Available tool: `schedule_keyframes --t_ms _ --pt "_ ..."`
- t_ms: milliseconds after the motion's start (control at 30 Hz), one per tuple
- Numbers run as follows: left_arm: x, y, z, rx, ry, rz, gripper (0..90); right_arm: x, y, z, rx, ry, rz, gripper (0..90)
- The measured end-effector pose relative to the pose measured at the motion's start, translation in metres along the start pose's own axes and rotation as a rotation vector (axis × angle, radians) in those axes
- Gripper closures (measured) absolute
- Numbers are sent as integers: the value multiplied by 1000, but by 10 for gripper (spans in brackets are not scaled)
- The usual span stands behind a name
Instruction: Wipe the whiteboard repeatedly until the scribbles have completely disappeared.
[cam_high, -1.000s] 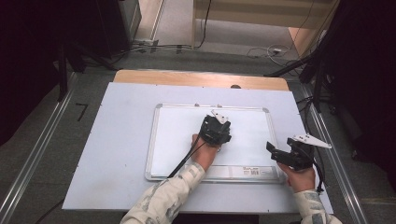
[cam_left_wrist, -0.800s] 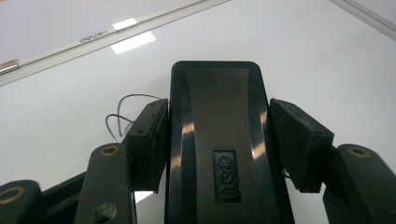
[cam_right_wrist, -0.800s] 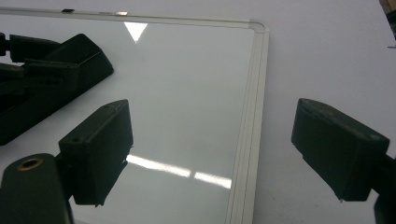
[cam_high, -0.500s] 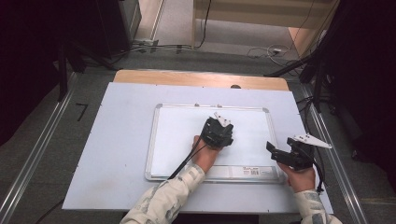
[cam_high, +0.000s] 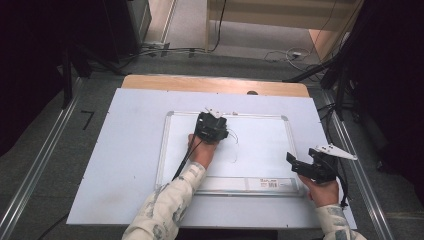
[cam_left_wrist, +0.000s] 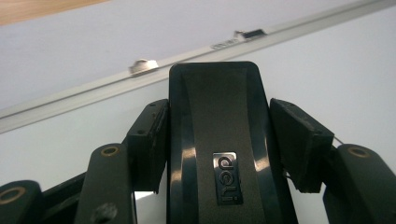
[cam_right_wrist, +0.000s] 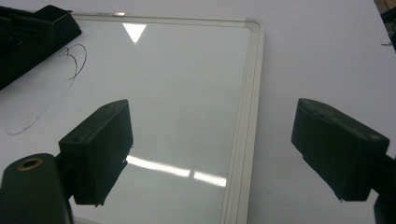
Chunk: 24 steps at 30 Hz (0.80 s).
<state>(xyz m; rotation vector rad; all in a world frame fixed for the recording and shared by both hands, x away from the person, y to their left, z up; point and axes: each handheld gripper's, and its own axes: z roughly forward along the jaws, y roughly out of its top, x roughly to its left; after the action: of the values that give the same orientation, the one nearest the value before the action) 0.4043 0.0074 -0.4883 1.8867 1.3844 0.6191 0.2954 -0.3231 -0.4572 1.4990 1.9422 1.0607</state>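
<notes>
- We see a whiteboard (cam_high: 260, 150) with a pale metal frame lying flat on a white table (cam_high: 125, 150); a strip of bare wood shows along the table's far edge.
- We find the left gripper (cam_high: 212, 126) over the upper left part of the board, near its far frame, with a hand (cam_high: 201, 152) behind it and a patterned sleeve (cam_high: 165, 210) coming in from the bottom of the high view.
- In the left gripper view we see that gripper's two black jaws pressed against the sides of a black eraser (cam_left_wrist: 215, 140) with a small metal logo badge on its back, so the gripper is clamped on it.
- The eraser points toward the board's far frame, where two small metal clips (cam_left_wrist: 141, 66) sit on the rail.
- We make out thin dark pen marks (cam_right_wrist: 70, 63) curling across the board just beside the eraser, on its right in the high view.
- We find the right gripper (cam_high: 300, 167) at the board's near right corner, its jaws spread wide with nothing between them.
- In the right gripper view those jaws straddle the board's right frame, one over the glossy surface, the other over the table.
</notes>
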Motion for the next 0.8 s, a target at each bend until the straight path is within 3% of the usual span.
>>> schedule_keyframes --t_ms 267,800 --pt "-13 9 11 0 16 19 415 1 0 0 -2 2 -1 115" --pt "-66 11 15 5 -100 114 416 1 1 1 -2 6 -1 115"
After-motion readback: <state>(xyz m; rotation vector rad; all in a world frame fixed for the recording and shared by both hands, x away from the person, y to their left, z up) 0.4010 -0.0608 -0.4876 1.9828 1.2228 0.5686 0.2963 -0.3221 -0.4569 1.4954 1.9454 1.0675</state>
